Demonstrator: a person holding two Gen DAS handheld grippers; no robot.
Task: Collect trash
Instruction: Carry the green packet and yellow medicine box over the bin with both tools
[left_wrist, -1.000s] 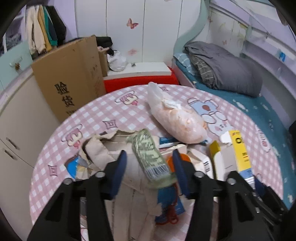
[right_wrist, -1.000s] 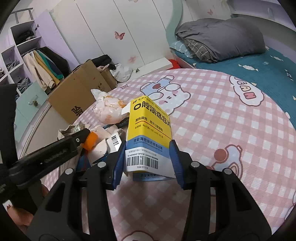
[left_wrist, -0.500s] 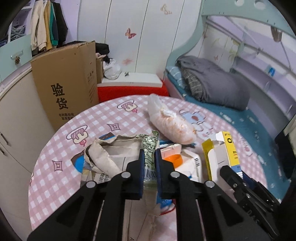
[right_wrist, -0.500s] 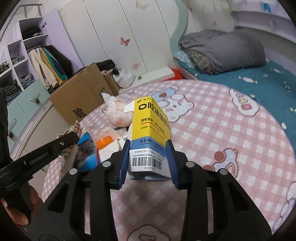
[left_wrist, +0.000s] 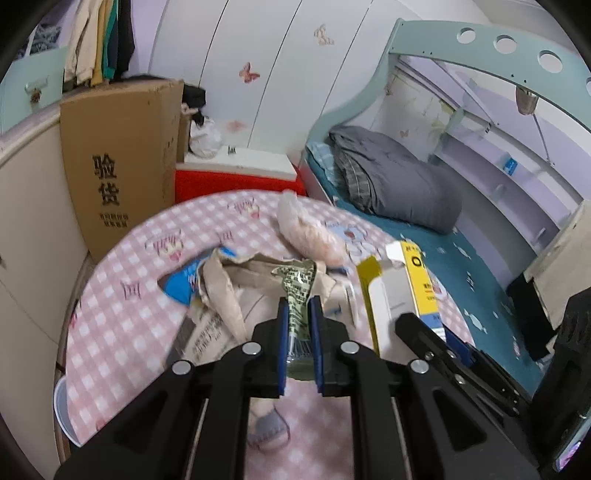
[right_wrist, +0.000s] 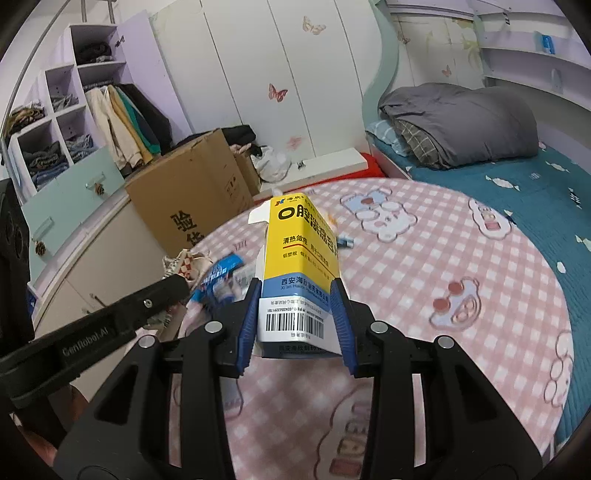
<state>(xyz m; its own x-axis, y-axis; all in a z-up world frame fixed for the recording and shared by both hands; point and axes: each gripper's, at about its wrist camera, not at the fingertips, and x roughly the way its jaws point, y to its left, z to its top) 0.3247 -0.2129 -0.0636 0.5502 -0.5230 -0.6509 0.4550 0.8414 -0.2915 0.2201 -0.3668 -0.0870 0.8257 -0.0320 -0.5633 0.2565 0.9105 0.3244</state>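
Observation:
My left gripper (left_wrist: 299, 306) is shut on a green printed wrapper (left_wrist: 297, 291), lifted above the round pink checked table (left_wrist: 122, 325). Under it lie a torn beige paper bag (left_wrist: 225, 291), a blue packet (left_wrist: 181, 284) and a pinkish filled plastic bag (left_wrist: 310, 236). My right gripper (right_wrist: 297, 295) is shut on a yellow, white and blue medicine box (right_wrist: 299, 266) with a barcode, held above the table (right_wrist: 443, 258). The same box (left_wrist: 402, 291) shows at the right of the left wrist view. The left gripper's arm (right_wrist: 110, 325) crosses the lower left of the right wrist view.
A tall cardboard box (left_wrist: 118, 162) stands beyond the table on the left, next to a red and white low chest (left_wrist: 236, 173). A bed with a grey blanket (left_wrist: 395, 181) lies to the right. A slipper (left_wrist: 267, 428) shows on the floor below the table edge.
The left jaws closed on the green wrapper and lifted it off the pile. The right gripper tightened on the medicine box and raised it. Both hands pulled back and up from the table.

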